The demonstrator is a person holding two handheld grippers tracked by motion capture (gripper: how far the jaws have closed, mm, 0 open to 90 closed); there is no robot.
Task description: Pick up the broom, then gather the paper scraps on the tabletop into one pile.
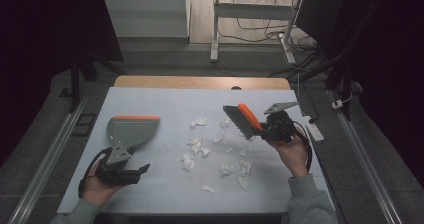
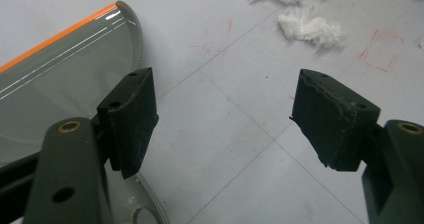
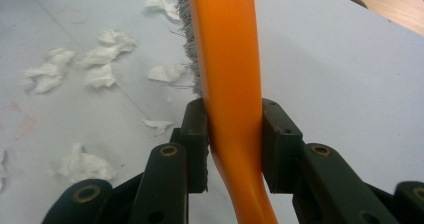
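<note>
The right tool (image 1: 267,129) is clamped on the brush (image 1: 243,119) by its stiff, smooth orange handle, at three o'clock on the worktop (image 1: 165,101). Light tissue scraps (image 1: 195,146) lie mid-worktop. The left tool (image 2: 220,119) stands apart, empty, beside the rigid dustpan (image 1: 131,130) at nine o'clock.

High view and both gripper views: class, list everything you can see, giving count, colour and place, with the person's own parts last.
Plastic dustpan: one, grey with orange lip, left side of mat.
Hand brush: one, orange handle, grey bristles, clamped in right gripper.
Crumpled paper scraps: many, white, scattered mid-mat.
Table mat: one, pale grey, covering wooden table.
Left gripper: one, black, open, beside dustpan, nothing between the jaws.
Right gripper: one, black, shut on brush handle.
Hands: two, grey sleeves, bottom edge.
</note>
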